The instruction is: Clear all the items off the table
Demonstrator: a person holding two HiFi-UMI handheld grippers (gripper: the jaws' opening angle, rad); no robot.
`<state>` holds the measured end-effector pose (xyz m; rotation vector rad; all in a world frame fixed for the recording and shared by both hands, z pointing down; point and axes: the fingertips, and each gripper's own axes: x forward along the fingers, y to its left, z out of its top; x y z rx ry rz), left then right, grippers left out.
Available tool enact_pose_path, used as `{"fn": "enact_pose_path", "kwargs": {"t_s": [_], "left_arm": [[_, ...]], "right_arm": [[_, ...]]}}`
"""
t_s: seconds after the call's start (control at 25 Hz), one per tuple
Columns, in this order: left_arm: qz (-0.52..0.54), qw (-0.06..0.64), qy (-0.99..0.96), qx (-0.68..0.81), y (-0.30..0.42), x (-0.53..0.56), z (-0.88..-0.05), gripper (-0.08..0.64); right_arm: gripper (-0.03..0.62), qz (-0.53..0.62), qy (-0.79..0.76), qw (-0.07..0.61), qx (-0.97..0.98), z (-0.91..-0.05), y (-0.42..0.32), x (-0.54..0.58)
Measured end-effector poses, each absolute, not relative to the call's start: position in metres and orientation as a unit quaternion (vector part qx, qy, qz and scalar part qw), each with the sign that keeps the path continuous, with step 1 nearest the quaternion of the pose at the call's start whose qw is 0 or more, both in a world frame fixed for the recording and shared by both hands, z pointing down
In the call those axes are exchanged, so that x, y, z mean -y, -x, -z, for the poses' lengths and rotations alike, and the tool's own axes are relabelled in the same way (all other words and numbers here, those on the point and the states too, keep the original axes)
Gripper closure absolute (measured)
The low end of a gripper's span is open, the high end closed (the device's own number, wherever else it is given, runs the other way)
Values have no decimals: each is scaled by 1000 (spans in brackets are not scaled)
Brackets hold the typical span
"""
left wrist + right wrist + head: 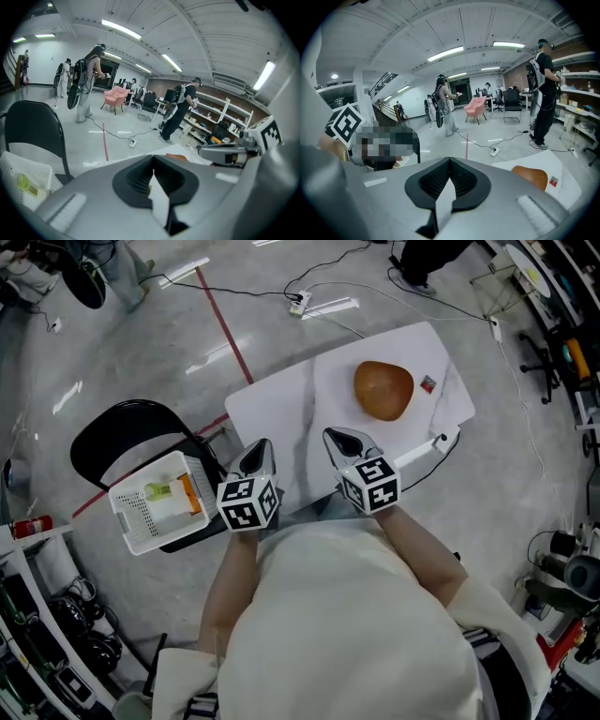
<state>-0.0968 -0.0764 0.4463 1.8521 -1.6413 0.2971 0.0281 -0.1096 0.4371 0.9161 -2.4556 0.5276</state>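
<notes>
While a brown rounded object [383, 390] and a small red-and-white item [427, 384] were seen on the white table [272, 413], both grippers were held shut.

The two things were placed close together toward the table's far right end. The left gripper [261, 448] and right gripper [334, 436] were held over the near edge, jaws pressed together with nothing gripped. A white basket [129, 519] was set on a black chair [98, 442] left of the table.

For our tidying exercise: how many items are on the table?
2: a brown rounded object centrally; a small red item right of it. The table's near edge is hidden.
</notes>
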Motion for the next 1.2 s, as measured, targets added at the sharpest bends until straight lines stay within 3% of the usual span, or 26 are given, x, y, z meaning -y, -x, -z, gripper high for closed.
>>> {"fn": "enact_pose_path", "kwargs": {"t_s": [0.52,1.2], "left_arm": [[-150,332,-743,561,-34,156,-493,551],[-232,333,-743,532,-114,253,-625,551]], "right_arm": [[594,-229,-397,239,856,-479,-159,160],[594,-324,-494,260,764,-609,-286,222]]}}
